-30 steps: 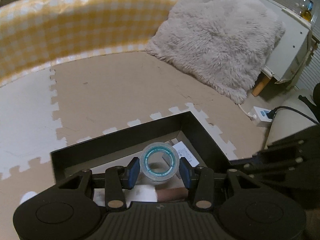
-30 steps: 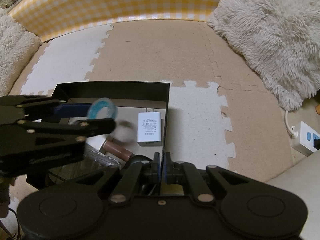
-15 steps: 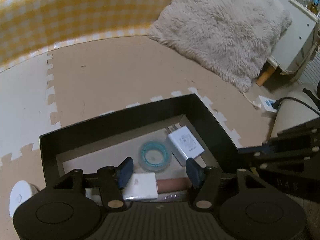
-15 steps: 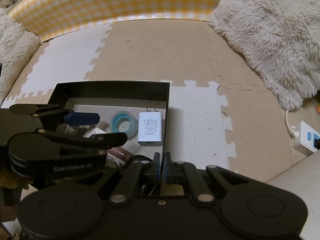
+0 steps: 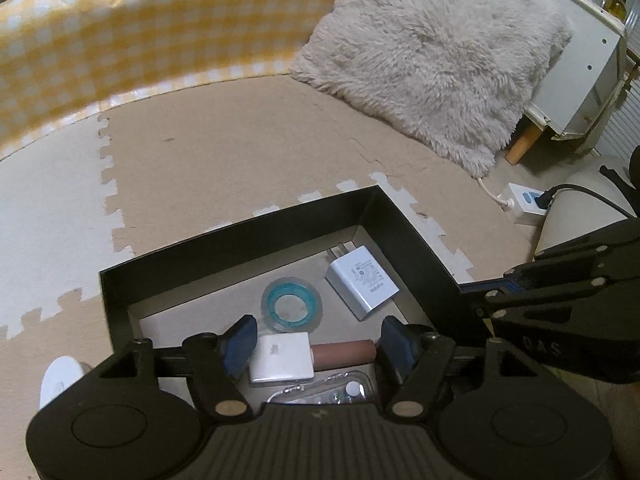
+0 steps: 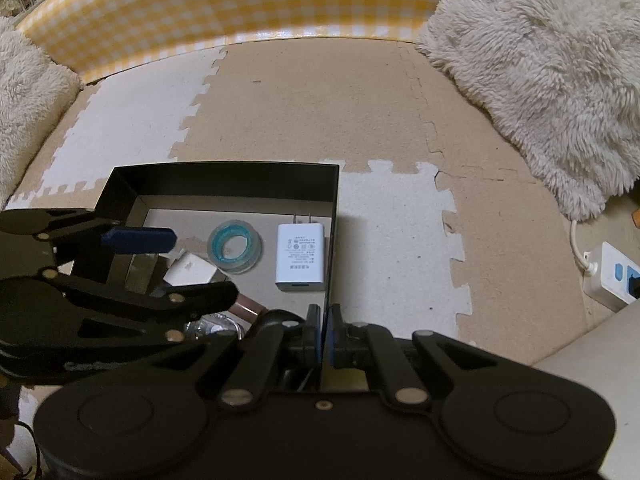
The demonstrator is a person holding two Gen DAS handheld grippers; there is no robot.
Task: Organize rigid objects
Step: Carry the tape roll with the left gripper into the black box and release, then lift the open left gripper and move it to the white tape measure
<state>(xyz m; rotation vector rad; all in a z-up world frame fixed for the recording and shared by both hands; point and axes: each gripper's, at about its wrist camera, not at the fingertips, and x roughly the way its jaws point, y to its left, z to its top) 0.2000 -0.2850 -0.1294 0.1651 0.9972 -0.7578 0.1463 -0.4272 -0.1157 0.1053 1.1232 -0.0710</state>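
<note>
A black open box (image 5: 248, 240) (image 6: 224, 184) sits on the foam floor mat. Inside lie a clear tape roll with a teal core (image 5: 291, 306) (image 6: 235, 246), a white USB charger (image 5: 362, 276) (image 6: 300, 257), a small white square block (image 5: 280, 356) (image 6: 190, 272), a brown cylinder (image 5: 344, 354) and a clear plastic item (image 5: 324, 390). My left gripper (image 5: 320, 344) is open and empty above the box's near side. My right gripper (image 6: 323, 338) is shut on the box's right wall, pinched between its pads.
A fluffy grey cushion (image 5: 428, 56) (image 6: 552, 64) lies at the back right, a yellow checkered barrier (image 5: 140, 32) runs along the back. A white power strip (image 5: 528, 200) (image 6: 612, 276) with cables lies at the right. A white round object (image 5: 60, 376) sits left of the box.
My left gripper let go of the tape roll, which now lies on the box floor, then opened wide and drew back. The right gripper has kept its pinch on the box wall.
</note>
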